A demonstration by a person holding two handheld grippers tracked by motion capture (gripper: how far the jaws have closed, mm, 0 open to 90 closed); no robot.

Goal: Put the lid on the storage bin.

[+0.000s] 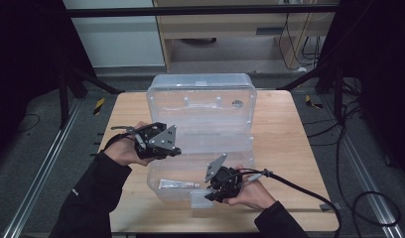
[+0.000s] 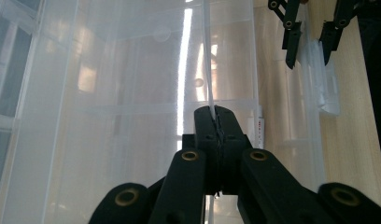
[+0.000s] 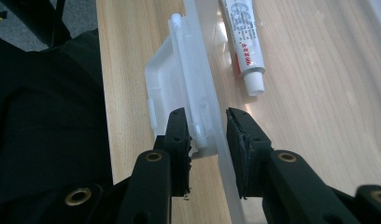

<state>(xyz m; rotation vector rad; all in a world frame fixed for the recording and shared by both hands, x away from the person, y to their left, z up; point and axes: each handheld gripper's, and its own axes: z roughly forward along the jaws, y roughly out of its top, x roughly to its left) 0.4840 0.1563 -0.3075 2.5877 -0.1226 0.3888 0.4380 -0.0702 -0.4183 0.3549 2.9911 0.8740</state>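
Observation:
A clear plastic storage box point(image 1: 240, 158) stands on the wooden table point(image 1: 285, 148) with its lid point(image 1: 200, 96) raised at the back. A white tube point(image 1: 178, 184) point(image 3: 244, 42) point(image 2: 260, 128) lies inside the box. My left gripper point(image 1: 176, 150) point(image 2: 215, 116) is at the box's left side, shut on a thin clear rim that looks like the lid's. My right gripper point(image 1: 210, 196) point(image 3: 205, 126) point(image 2: 307, 51) straddles the box's front wall point(image 3: 221, 140). Its pads sit against that wall and the white latch point(image 3: 179, 70) point(image 1: 200, 199).
The person's sleeves come in from the bottom edge. A black cable point(image 1: 309, 191) trails from the right gripper across the table's front right corner. Dark frame legs and cables stand on the grey floor around the table. Bare wood lies to the right of the box.

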